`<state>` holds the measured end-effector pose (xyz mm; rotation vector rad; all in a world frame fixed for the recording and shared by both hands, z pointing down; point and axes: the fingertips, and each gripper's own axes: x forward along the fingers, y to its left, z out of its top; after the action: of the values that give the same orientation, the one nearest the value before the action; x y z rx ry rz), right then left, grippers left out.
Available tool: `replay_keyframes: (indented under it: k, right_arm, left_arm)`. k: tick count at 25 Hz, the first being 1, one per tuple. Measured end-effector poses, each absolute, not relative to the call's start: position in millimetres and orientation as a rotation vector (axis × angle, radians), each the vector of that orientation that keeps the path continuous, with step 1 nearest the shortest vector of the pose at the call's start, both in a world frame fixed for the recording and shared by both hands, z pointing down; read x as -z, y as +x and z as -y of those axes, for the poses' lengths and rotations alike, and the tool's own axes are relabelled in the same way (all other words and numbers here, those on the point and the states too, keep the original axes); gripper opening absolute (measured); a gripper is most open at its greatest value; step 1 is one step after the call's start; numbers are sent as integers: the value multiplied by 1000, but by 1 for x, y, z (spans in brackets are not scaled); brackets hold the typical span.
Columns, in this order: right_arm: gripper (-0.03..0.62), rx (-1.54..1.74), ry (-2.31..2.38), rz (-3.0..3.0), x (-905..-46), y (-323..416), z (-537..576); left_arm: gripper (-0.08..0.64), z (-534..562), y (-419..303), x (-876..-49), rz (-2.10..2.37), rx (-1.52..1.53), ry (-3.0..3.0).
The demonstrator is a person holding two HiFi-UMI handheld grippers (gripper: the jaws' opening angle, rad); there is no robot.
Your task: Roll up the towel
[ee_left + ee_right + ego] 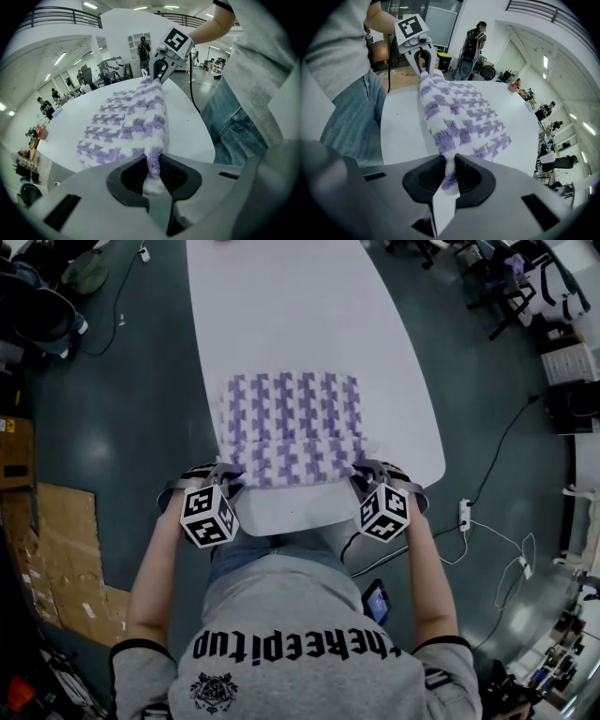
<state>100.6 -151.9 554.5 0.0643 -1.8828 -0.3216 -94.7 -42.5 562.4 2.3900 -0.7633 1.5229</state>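
The towel (291, 427), purple and white check, lies in the middle of the frame on the white table (281, 306), with its near edge doubled over into a thick lip along the side closest to the person. The left gripper (228, 480) sits at the lower left corner of the towel and the right gripper (362, 476) at the lower right corner, both at the table's near edge. In the left gripper view the jaws are narrow and pinch the fluffy corner (153, 161), and the towel (126, 126) runs up the frame to the other gripper (159, 70). The right gripper view shows the same: jaws close together on the corner (450, 161), the towel (459, 117) stretching up to the left gripper (423, 63). Cardboard (56, 549) lies on the floor at the lower left.
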Motion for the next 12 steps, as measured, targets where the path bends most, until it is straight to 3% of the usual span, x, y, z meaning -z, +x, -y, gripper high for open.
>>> replay_keyframes:
  k: [12]
  right_arm:
    - [60,405,200,1924,-525,76,198]
  left_arm:
    - [81,89,-121,-535,922,-1444,2420]
